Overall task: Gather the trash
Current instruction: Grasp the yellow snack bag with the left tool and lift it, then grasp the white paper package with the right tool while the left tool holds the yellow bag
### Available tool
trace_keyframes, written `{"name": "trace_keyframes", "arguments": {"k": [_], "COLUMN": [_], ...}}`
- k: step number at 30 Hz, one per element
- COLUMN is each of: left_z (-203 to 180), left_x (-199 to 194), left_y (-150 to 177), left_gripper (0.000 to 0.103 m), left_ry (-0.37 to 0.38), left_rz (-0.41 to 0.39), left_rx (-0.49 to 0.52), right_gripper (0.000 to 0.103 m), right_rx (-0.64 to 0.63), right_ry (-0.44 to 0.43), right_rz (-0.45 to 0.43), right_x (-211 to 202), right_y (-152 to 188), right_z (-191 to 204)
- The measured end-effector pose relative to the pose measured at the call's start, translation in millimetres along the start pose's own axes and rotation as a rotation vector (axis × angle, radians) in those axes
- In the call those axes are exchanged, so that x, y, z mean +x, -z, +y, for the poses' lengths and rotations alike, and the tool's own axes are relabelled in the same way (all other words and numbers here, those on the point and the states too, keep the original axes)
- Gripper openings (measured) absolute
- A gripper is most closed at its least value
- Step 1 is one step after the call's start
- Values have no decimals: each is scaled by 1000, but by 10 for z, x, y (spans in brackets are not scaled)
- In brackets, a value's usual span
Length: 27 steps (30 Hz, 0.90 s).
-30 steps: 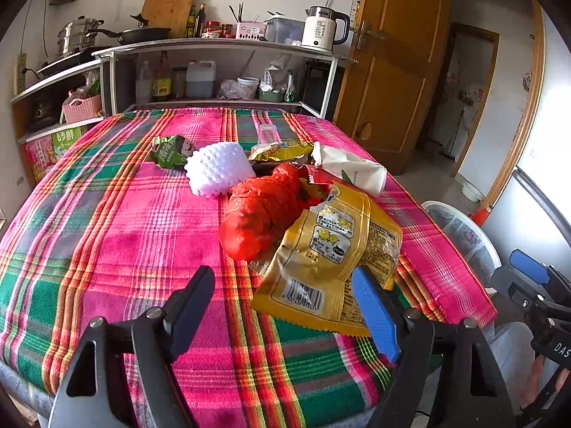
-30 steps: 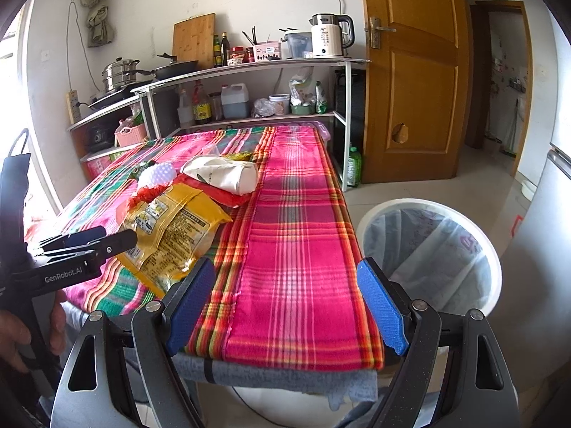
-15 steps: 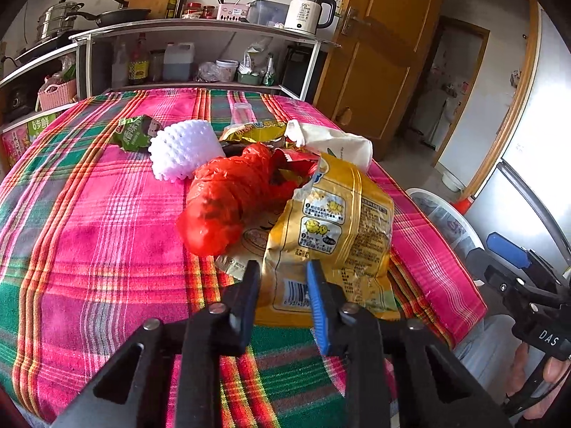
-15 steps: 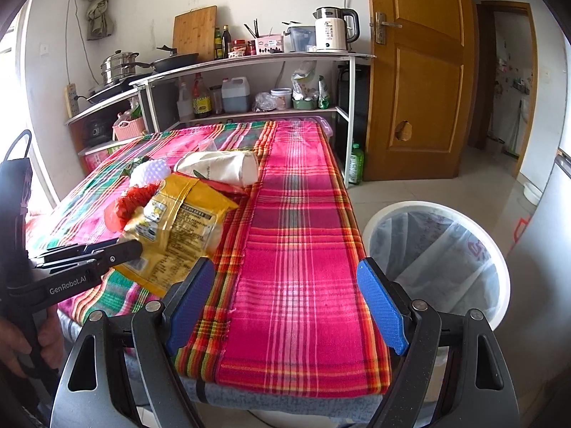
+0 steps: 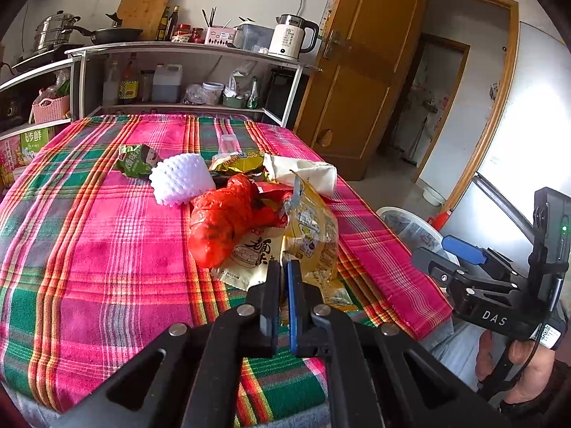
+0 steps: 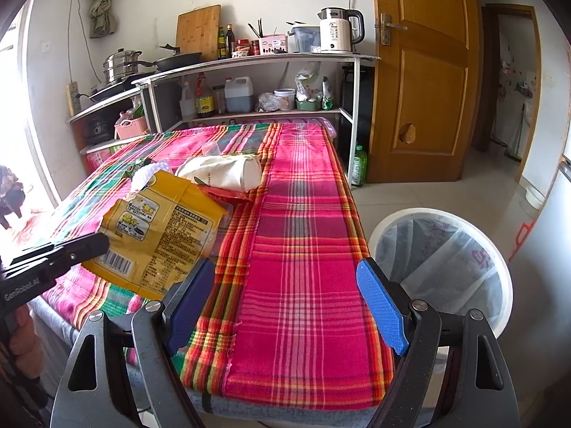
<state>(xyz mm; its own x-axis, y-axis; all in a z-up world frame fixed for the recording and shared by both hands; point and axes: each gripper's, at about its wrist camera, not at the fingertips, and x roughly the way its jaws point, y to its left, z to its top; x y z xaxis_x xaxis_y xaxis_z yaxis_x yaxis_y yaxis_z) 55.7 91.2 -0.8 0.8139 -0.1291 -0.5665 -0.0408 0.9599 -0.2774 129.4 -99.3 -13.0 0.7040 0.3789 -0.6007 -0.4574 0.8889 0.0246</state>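
My left gripper (image 5: 283, 267) is shut on the near edge of a yellow snack bag (image 5: 314, 228), whose lower end hangs a little above the cloth. The right wrist view shows the same bag (image 6: 164, 228) lifted and tilted at the left gripper (image 6: 96, 244). Behind it on the table lie a red plastic bag (image 5: 225, 221), a pale noodle packet (image 5: 249, 260), a white foam net (image 5: 178, 178), a green wrapper (image 5: 137, 158) and a cream pouch (image 5: 307, 173). My right gripper (image 6: 285, 267) is open and empty over the table's near right corner.
A white bin (image 6: 499, 267) lined with a clear bag stands on the floor right of the plaid-covered table (image 6: 303, 214). A shelf unit (image 5: 185, 48) with a kettle, pans and bottles stands behind the table. A wooden door (image 6: 424, 71) is at the right.
The left gripper's jaws closed on the yellow bag's near edge and raised it off the cloth, uncovering the pale packet. The right gripper stayed open and barely moved.
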Motion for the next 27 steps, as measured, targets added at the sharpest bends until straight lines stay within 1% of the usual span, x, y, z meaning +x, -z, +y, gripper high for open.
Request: {"name": "trace_keyframes", "arguments": {"k": [5,16,22,27], "left_z": [40,158,244,394], "left_x": [-176,-570,-617,-635], "left_y": [-40,-128,-248,-348], "left_gripper": [2,1,1,1], "left_ry": [-14,-59,-84,-114], "left_rz": [-37,-126,-162,-189], "left_rx": [-4,-18,-27,-53], "right_gripper": [82,82,82,82], "right_rx": [-2,-26,-23,-42], "right_ry": [-12,-48,-76,-99], "right_rz": [1,-7,18,32], "right_x": [2,7,204,428], "right_y": [-21,-85,-224,-418], "right_z": [48,189,223,270]}}
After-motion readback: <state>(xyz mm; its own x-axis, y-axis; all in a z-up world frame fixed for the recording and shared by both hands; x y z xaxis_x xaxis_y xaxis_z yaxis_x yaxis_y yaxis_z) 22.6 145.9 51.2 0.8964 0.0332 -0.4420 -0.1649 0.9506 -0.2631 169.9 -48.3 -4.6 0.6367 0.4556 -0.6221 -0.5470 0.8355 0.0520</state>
